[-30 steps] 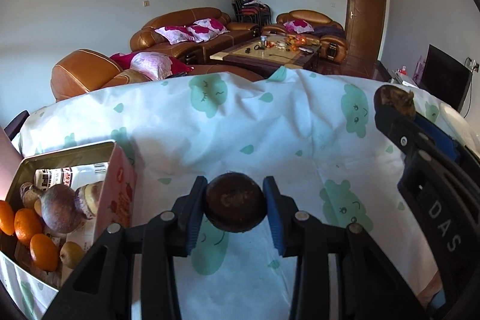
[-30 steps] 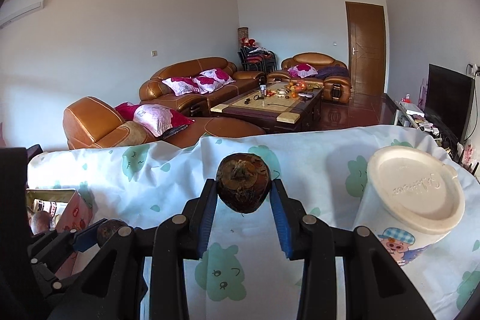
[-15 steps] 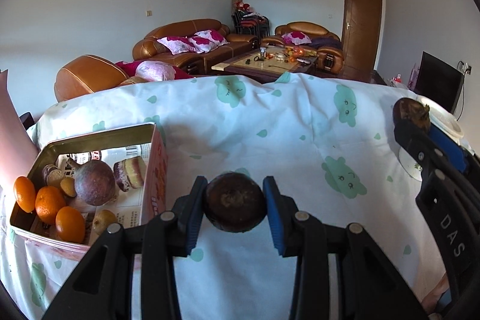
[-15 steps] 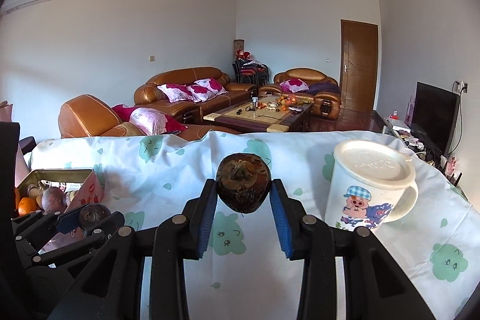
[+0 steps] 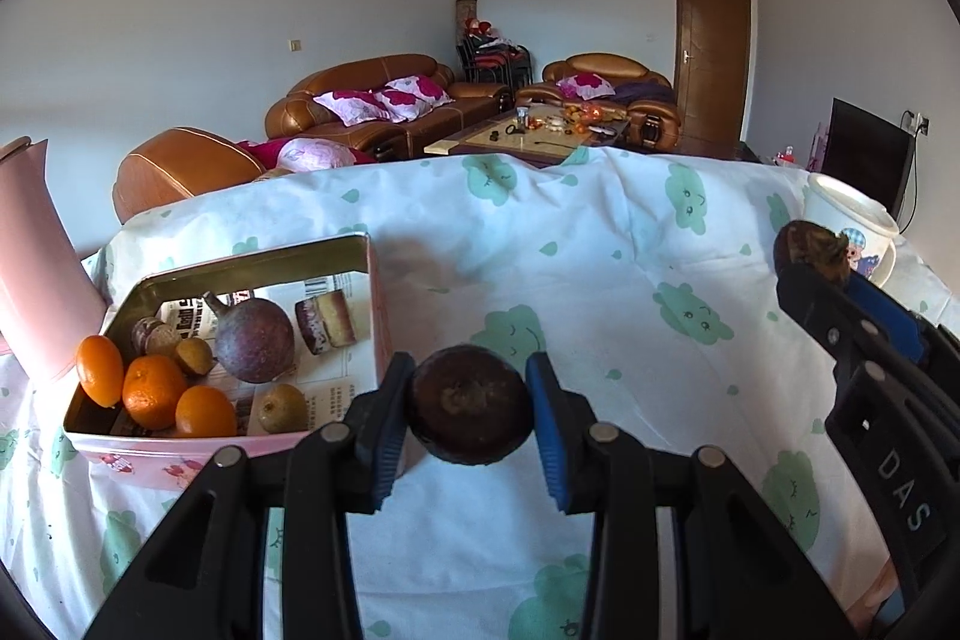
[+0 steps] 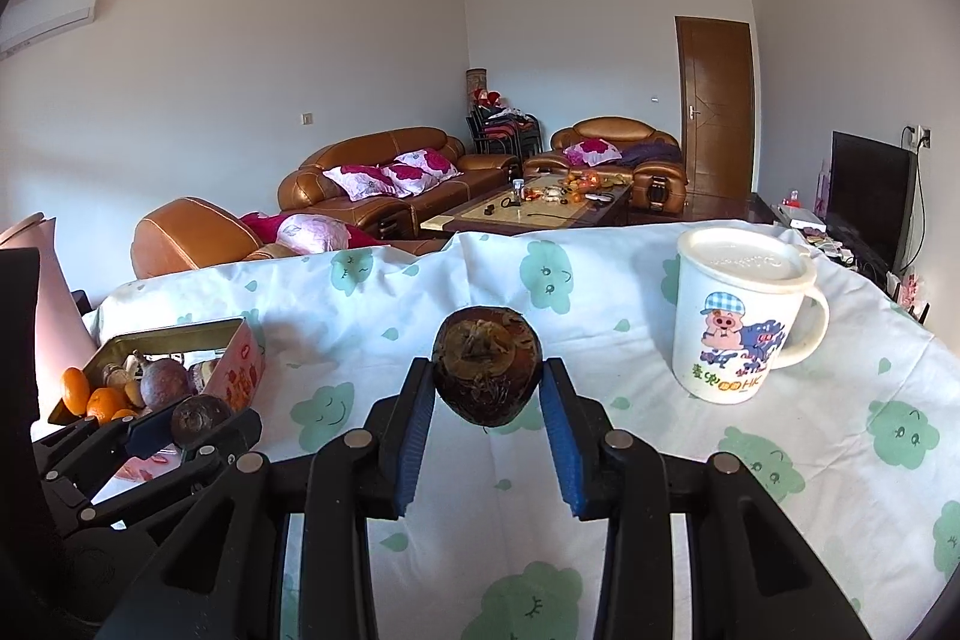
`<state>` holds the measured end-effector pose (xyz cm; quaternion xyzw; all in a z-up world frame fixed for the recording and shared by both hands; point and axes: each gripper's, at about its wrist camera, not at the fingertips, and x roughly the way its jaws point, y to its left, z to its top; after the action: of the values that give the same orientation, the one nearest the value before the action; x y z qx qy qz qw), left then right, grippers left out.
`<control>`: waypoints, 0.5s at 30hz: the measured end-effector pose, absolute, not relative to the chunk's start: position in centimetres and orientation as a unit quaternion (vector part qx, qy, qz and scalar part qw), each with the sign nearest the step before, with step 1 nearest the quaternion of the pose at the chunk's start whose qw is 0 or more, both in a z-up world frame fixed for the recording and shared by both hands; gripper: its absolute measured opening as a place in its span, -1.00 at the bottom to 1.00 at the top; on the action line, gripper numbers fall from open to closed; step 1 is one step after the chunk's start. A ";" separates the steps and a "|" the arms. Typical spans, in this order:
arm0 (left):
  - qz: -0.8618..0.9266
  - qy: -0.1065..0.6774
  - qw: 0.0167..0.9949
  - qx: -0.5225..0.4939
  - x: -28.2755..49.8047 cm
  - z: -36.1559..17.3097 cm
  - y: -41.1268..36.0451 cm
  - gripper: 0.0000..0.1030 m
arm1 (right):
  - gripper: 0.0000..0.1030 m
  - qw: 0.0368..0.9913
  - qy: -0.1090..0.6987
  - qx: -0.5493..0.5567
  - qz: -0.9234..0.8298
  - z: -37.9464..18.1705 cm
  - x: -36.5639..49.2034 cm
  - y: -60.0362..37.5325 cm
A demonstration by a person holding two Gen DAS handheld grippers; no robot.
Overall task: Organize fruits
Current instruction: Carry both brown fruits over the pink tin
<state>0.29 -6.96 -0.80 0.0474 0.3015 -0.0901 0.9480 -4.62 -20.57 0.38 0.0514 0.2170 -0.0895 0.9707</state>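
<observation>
Left gripper (image 5: 471,415) pinches a dark brown round fruit (image 5: 471,412) between its blue pads, held above the cloud-print tablecloth (image 5: 600,280), just right of the pink tin box (image 5: 375,316). Right gripper (image 6: 487,388) clamps a second brown fruit (image 6: 487,370), dried calyx facing the camera, also off the cloth. Box contents: three oranges (image 5: 153,391), a purple passion fruit (image 5: 255,340), smaller brown fruits. A lidded cartoon-pig mug (image 6: 738,316) stands upright at right.

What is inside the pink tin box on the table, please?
The pink tin box holds three oranges, a large purple round fruit, small brown fruits and cut pieces, all on printed paper. What lies beneath them is covered.
</observation>
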 end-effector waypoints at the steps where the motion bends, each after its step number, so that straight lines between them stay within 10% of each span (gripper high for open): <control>1: -0.090 0.301 0.948 0.048 0.2 -0.8 -6.6 -0.23 | -0.25 0.971 0.218 0.053 -0.089 0.3 -4.7 -20.3; 15: -0.081 0.265 0.960 0.048 -1.2 0.6 -1.4 -0.23 | -0.25 0.971 0.224 0.059 -0.055 0.1 -5.6 -14.8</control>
<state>-1.20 -1.45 0.61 0.0483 0.2649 -0.0810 0.9596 -5.59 -14.84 0.14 0.0595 0.2241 -0.0554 0.9712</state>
